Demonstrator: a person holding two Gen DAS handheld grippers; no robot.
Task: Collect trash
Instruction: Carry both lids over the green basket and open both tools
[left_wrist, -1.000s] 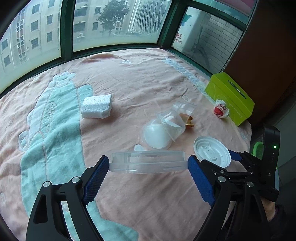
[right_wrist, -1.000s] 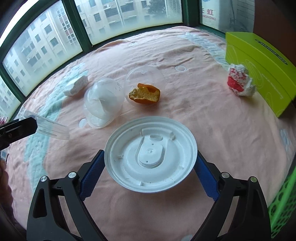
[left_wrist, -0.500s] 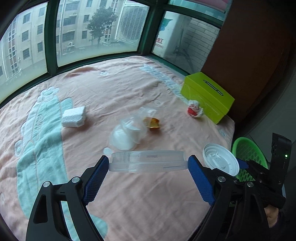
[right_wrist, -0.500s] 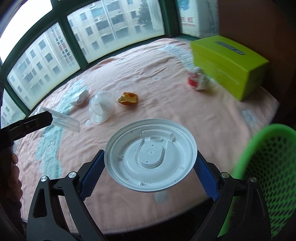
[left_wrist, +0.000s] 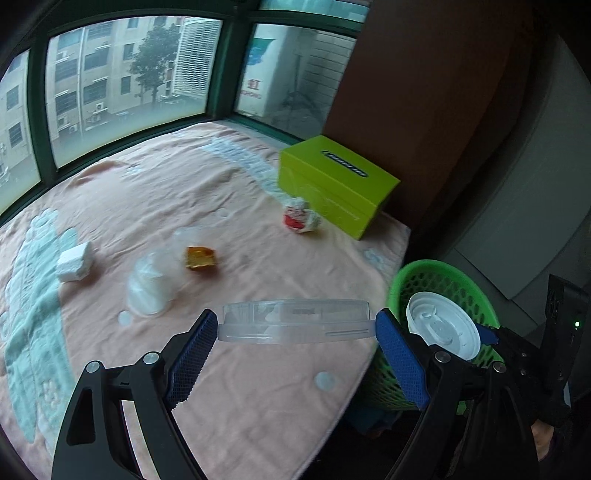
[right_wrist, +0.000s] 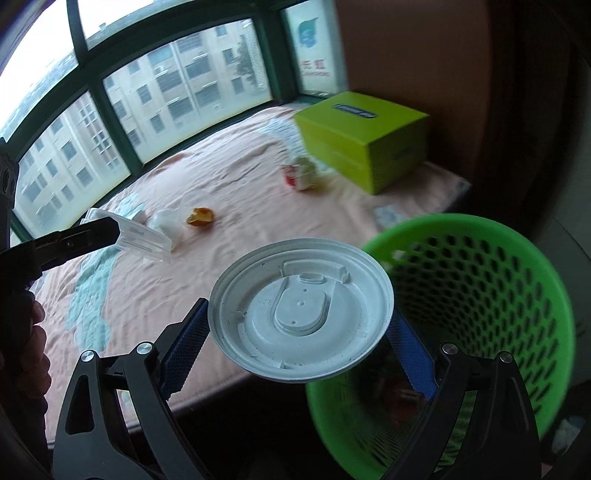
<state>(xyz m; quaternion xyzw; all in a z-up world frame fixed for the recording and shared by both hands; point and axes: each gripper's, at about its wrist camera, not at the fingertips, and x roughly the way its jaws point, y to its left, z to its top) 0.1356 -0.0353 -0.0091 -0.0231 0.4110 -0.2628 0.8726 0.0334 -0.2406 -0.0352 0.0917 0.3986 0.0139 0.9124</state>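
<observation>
Left gripper (left_wrist: 295, 326) clenched on clear plastic lid (left_wrist: 295, 320), shallow, round, seen edge-on, long axis 9-to-3, held above pink blanket (left_wrist: 229, 398) near its front edge. On blanket: white foam block (left_wrist: 74, 261) at 9, clear cups (left_wrist: 151, 284), orange scrap (left_wrist: 200, 257), crumpled wrapper (left_wrist: 300, 218) beside green box (left_wrist: 334, 184) at 1. Right gripper (right_wrist: 299, 332) clenched on white cup lid (right_wrist: 301, 310), round, ridged face tilted toward camera, over the near rim of green mesh basket (right_wrist: 480, 295) at 3, off blanket edge. Basket mouth open.
</observation>
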